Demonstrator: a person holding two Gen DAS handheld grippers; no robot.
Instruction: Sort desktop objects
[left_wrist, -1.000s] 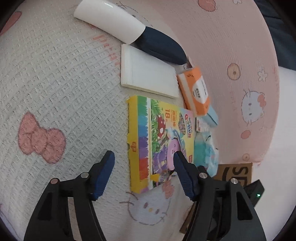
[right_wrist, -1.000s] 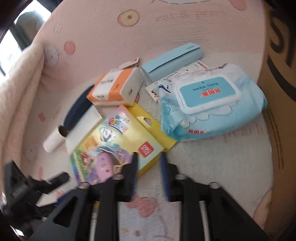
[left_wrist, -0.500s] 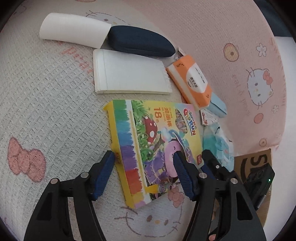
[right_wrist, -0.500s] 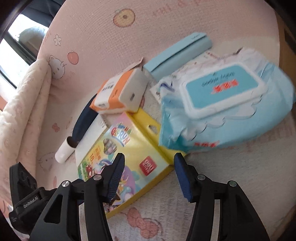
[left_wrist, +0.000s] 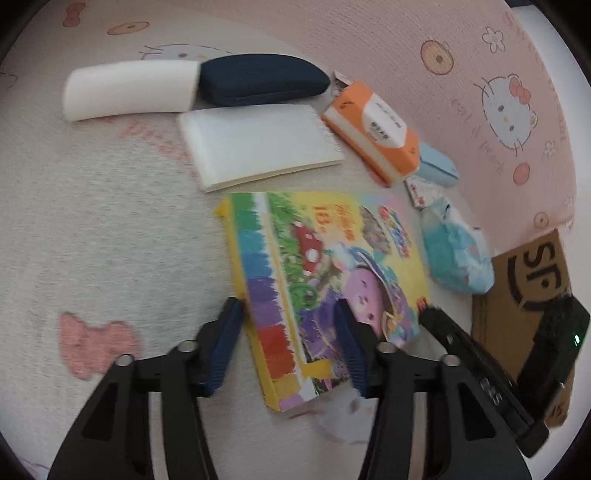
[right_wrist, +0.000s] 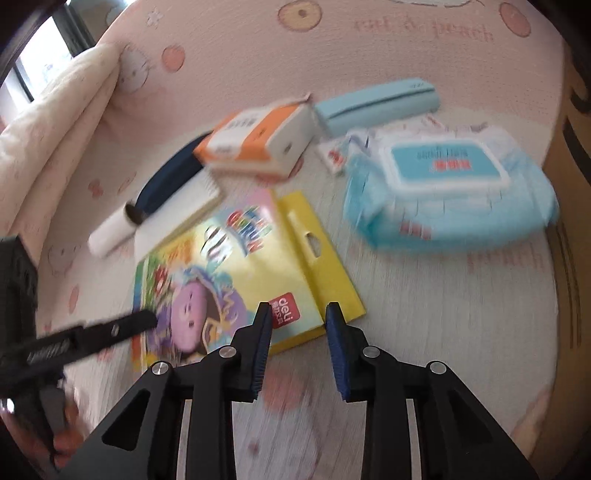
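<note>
A yellow crayon box (left_wrist: 325, 280) with a cartoon cover lies flat on the pink-and-white blanket; it also shows in the right wrist view (right_wrist: 236, 280). My left gripper (left_wrist: 290, 332) is open, its fingers straddling the box's near corner. My right gripper (right_wrist: 299, 332) is open, its fingertips at the box's yellow hang-tab edge. Behind lie a white notepad (left_wrist: 258, 144), a navy case (left_wrist: 262, 79), a white roll (left_wrist: 129, 90), an orange tissue box (left_wrist: 373, 125), a light blue case (right_wrist: 376, 101) and a blue wet-wipe pack (right_wrist: 447, 184).
A brown cardboard box (left_wrist: 528, 295) stands at the right. A raised pink cushioned edge (right_wrist: 295, 55) runs behind the objects. A folded cream blanket (right_wrist: 48, 122) lies at the left. The right gripper's body (left_wrist: 480, 373) reaches in beside the crayon box.
My left gripper has moved forward so the crayon box's corner sits between its fingers. My right gripper has narrowed and shifted to the box's yellow tab edge.
</note>
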